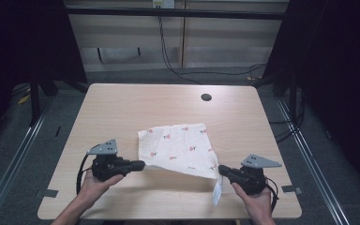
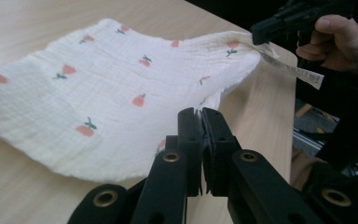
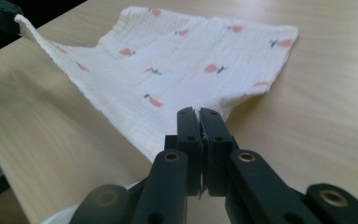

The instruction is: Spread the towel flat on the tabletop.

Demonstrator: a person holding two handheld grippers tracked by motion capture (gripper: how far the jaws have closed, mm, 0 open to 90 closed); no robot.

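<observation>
White cloth (image 1: 178,149), just one, on the wooden worktop (image 1: 122,108).
Two tools pinch its near corners: left tool (image 1: 140,165), right tool (image 1: 221,169); one small hole (image 1: 206,97) behind.

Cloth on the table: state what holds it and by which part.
The cloth is held by both grippers: left gripper shut on its near left corner, right gripper shut on its near right corner, beside the tag.
</observation>
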